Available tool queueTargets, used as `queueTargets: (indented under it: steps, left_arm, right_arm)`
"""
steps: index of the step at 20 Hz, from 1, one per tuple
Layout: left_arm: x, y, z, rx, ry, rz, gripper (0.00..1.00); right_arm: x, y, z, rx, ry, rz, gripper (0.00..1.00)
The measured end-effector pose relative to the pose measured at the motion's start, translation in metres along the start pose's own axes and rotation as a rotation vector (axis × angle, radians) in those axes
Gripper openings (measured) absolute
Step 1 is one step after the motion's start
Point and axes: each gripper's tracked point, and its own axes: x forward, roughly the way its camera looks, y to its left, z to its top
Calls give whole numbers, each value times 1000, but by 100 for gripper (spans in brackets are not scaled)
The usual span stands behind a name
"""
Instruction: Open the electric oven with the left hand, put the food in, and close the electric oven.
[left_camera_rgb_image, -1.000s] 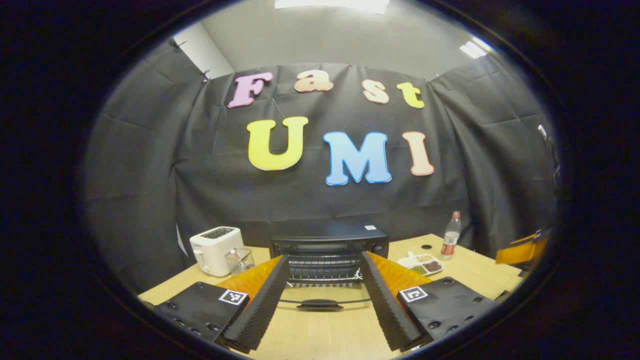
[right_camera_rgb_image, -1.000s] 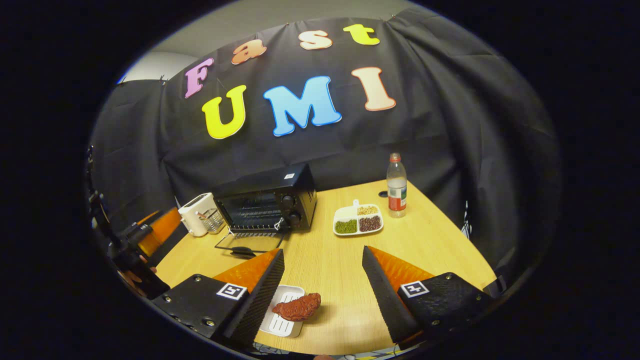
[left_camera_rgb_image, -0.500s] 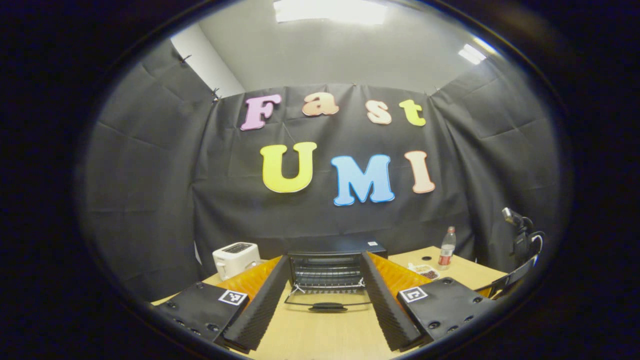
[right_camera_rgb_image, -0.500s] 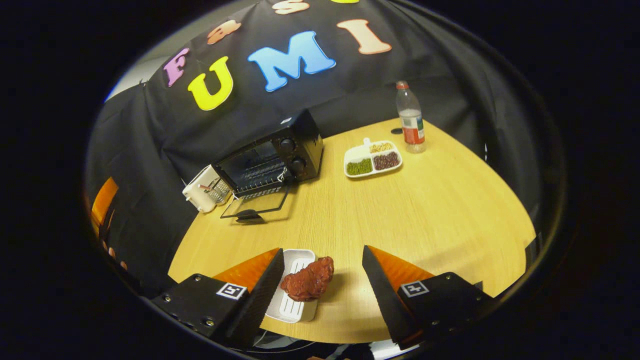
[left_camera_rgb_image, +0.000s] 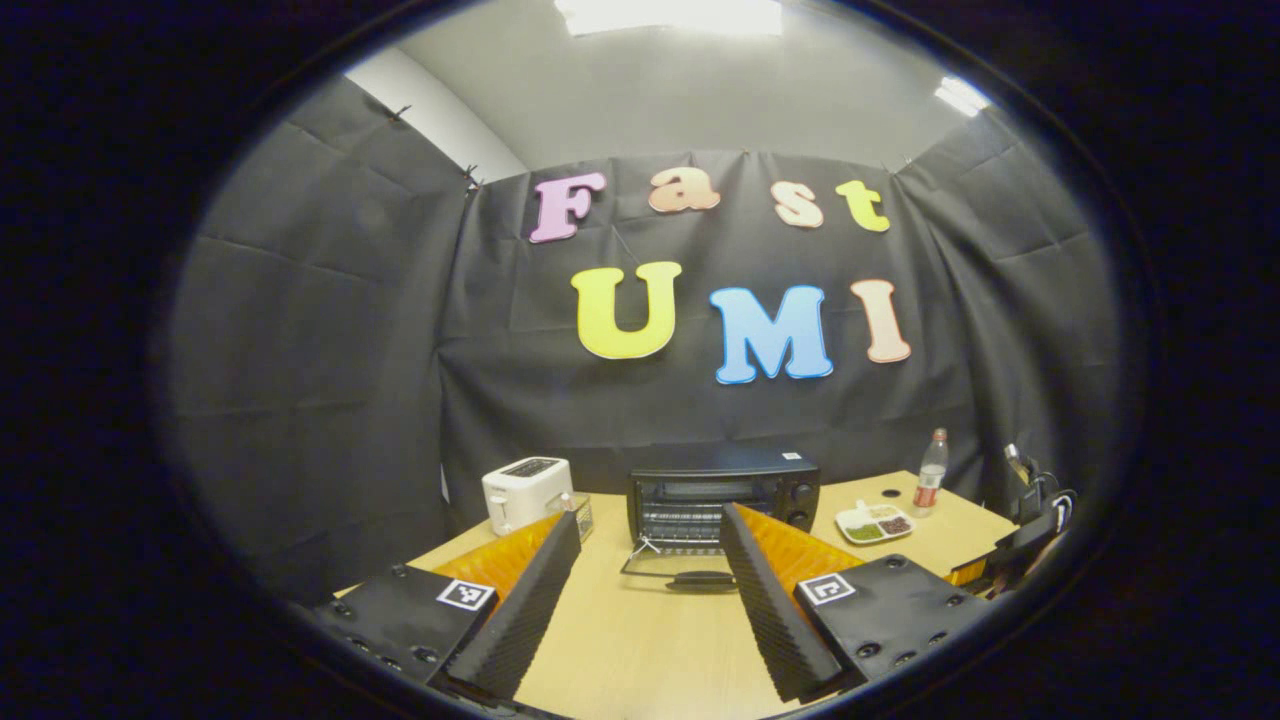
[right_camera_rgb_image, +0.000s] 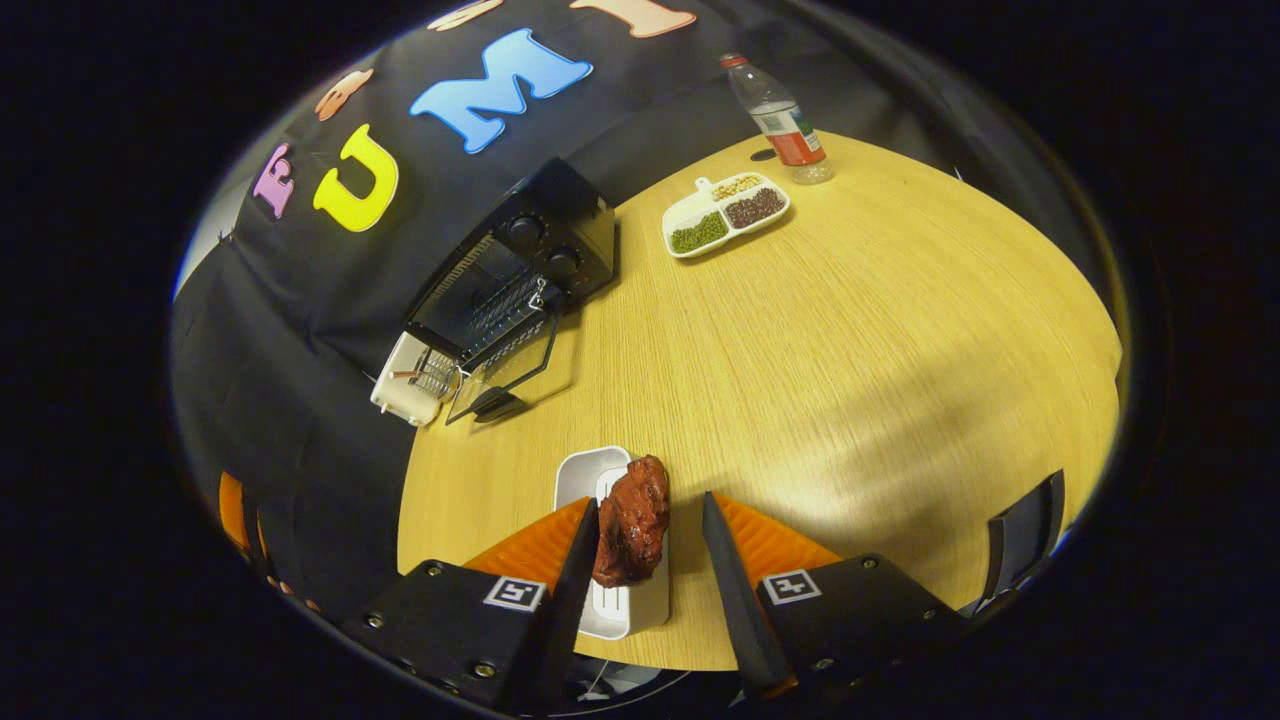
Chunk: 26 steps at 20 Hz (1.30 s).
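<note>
food (right_camera_rgb_image: 632, 521): dark-red lumpy chunk on white tray (right_camera_rgb_image: 575, 475) | oven (right_camera_rgb_image: 510, 270) door down | R gripper (right_camera_rgb_image: 648, 560) jaws spread round food | L gripper (left_camera_rgb_image: 645, 590) jaws spread

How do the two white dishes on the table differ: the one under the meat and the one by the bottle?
The white tray is a plain ribbed rectangle carrying one red meat piece; the divided dish has three compartments of green, dark and pale beans. The tray lies between the right gripper fingers; the dish sits far off by the bottle. Both are white and rest flat on the table.
</note>
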Motion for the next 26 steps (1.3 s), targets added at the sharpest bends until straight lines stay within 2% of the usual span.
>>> queueTargets:
  steps: [4, 5, 6, 7, 8, 10, 12, 18, 23, 24, 25, 26]
  left_arm:
    - [1, 2, 0, 19, 5, 17, 99]
    - [1, 3, 1, 22, 5, 21, 99]
    - [2, 1, 1, 25, 7, 23, 90]
    - [2, 2, 2, 28, 5, 25, 94]
    - [2, 0, 4, 30, 1, 25, 95]
    - [2, 3, 8, 42, -7, 36, 97]
    - [2, 4, 16, 40, -24, 43, 99]
    - [20, 1, 21, 15, -49, 19, 99]
    - [47, 8, 18, -20, -52, 3, 99]
    - [54, 13, 17, -25, -51, 4, 90]
    - [59, 17, 17, -34, -50, 5, 94]
    - [64, 21, 16, -48, -49, 1, 94]
  right_arm:
    - [8, 6, -9, 23, 39, 33, 64]
    - [8, 9, -1, 42, 12, 39, 55]
    - [5, 11, -4, 46, 34, 55, 30]
    - [4, 13, -4, 36, 43, 71, 30]
    - [-1, 21, -1, 69, 22, 104, 24]
    - [-6, 21, 12, 58, -49, 89, 9]
    - [-10, 27, 11, 10, -35, 98, 9]
    - [-28, 68, 37, 48, -75, 176, 9]
    - [-19, 111, 66, -18, -117, 206, 9]
    - [-14, 121, 70, -29, -123, 216, 9]
    - [-8, 130, 76, -41, -131, 221, 9]
    - [-2, 139, 81, -51, -141, 223, 9]
